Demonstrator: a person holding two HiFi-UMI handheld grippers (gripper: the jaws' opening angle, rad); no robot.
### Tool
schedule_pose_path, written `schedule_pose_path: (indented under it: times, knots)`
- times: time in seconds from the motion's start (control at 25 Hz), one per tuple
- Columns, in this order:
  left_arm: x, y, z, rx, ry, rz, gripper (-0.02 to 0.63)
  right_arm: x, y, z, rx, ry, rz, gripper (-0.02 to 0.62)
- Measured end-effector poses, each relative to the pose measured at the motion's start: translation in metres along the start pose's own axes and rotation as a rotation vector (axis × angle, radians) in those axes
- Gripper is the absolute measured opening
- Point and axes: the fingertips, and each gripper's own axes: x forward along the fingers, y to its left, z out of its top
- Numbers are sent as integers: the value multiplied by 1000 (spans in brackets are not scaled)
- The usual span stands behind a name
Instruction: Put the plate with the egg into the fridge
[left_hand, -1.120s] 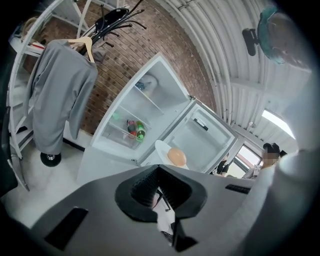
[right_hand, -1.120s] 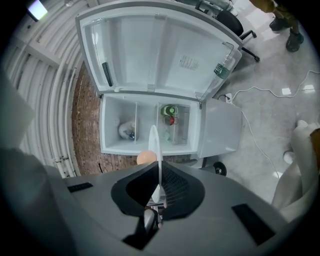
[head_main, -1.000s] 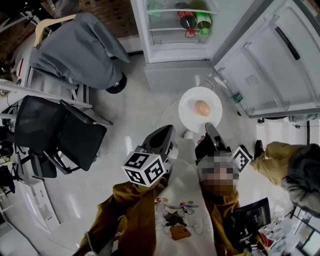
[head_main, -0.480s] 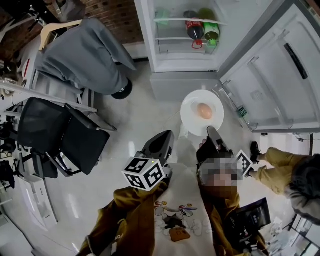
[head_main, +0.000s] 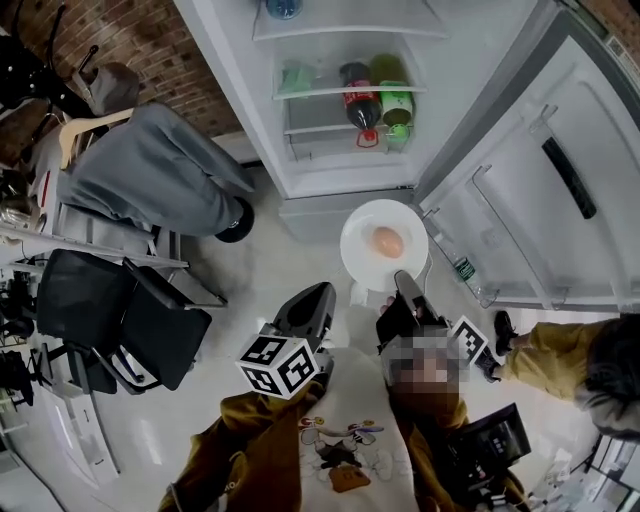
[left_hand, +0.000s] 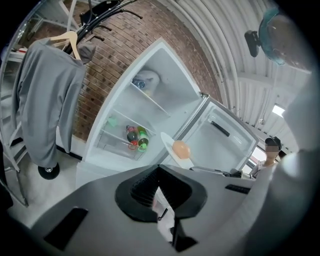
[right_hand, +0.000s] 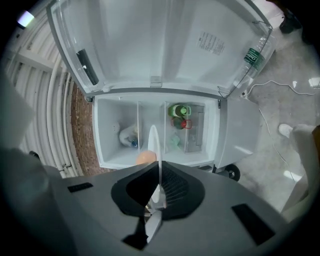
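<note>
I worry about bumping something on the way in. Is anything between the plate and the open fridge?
Nothing visible does. The fridge has its door swung open, and only floor lies between it and the plate with the egg. Bottles stand inside, to the right.

Overhead head view, gripper views toward fridge (head_main: 320, 40)

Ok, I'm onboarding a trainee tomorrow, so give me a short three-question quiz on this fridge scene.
1. True or false: the white refrigerator has its door shut.
2. Which holds the round white plate with the brown egg? A the left gripper, B the right gripper, C both.
3. Fill in: beside the dark cola bottle in the fridge is a ____ bottle.
Key: 1 false; 2 B; 3 green.
</note>
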Motion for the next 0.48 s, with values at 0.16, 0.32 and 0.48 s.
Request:
schedule_pose_path:
  times: [0.16,0.32,0.48]
  knots:
    - [26,-3,19,8,0,5,8,19,7,19,15,-1,6,15]
    - [50,-6,35,12,-12,18,8,39,16,41,-5,6,12,15]
    - [75,-7,43,12,-10,36,8,56,19,61,3,23,10,15]
